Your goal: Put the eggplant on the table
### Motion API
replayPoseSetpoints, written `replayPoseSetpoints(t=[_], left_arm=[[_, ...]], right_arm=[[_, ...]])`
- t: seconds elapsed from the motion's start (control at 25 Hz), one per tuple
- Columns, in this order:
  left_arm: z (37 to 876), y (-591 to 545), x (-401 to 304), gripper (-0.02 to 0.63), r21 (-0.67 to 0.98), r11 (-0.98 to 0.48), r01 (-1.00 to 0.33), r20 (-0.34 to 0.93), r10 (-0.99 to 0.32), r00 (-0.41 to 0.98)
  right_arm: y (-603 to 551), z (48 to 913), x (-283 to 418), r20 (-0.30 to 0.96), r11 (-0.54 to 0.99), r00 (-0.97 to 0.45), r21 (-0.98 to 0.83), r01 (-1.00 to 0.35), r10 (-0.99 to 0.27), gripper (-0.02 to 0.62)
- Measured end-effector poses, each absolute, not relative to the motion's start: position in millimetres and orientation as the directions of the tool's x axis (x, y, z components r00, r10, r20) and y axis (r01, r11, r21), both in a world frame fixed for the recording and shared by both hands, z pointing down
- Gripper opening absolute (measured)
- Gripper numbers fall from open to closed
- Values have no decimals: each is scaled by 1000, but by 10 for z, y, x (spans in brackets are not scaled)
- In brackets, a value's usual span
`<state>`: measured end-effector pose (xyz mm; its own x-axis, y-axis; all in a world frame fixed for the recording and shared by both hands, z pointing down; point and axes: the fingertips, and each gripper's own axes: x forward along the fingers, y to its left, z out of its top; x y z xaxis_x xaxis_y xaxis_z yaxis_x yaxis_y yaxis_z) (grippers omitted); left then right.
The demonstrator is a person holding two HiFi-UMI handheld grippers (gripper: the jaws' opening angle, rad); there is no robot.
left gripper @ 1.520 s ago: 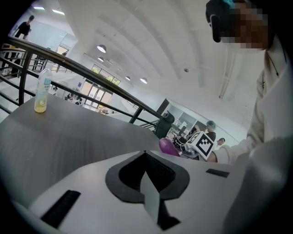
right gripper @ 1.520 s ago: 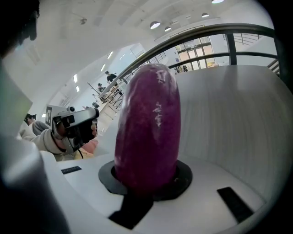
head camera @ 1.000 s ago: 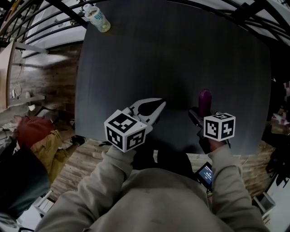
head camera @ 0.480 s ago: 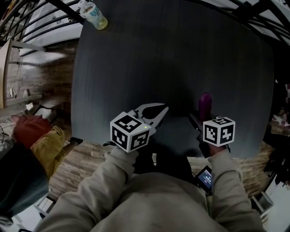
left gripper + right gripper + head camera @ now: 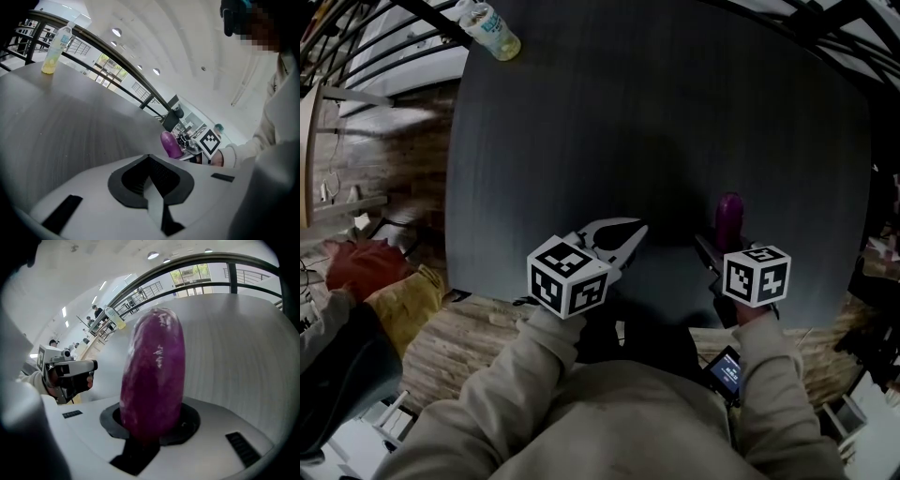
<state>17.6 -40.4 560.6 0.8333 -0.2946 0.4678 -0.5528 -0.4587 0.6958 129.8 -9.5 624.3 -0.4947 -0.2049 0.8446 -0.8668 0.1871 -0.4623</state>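
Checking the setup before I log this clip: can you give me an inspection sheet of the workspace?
Surface: dark matte table.
Job's things: purple eggplant, sticking out of the right tool's jaws over the table's near right part; whether it touches the table cannot be told.
Clutter: plastic bottle of yellowish drink, far left corner.
Tools: left tool shut, empty; right tool jaws opening, eggplant between them.
Cables: nothing seen.
Surroundings: dark railing beyond the table; wooden floor below.
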Motion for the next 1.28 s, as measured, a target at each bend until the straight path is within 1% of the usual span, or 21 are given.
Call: replayPoseSetpoints(t=[0.2,0.32,0.52,0.64,0.68,0.92,1.16,1.28], left_arm=[[5590,-413,147,6,727,-424,-540,442,-313,840],[5623,-400,148,6,729,-422,-540,448,-303,841],[5666,-369,125,6,732,-414,-541,456,-294,840],[5679,-366,96,6,732,-410,-544,458,-295,838],[5682,-369,85,6,732,-408,-546,460,-296,837],[5680,-386,67,6,732,-401,-550,461,-303,834],[5653,-370,85,6,731,-407,-548,459,-301,836],[5622,-363,75,6,727,-411,-550,458,-306,834]], right_arm=[[-66,6323,1336,846,177,-494,-465,-868,-200,123],[-49,6366,1370,856,168,-480,-453,-875,-193,153],[-42,6422,1426,871,149,-454,-432,-890,-188,162],[-39,6454,1434,878,157,-441,-417,-895,-185,230],[-33,6467,1432,880,157,-439,-415,-896,-183,236],[-31,6510,1454,891,152,-417,-393,-907,-181,241],[-38,6484,1417,878,148,-440,-418,-896,-186,241],[-30,6445,1391,872,166,-449,-422,-891,-193,269]])
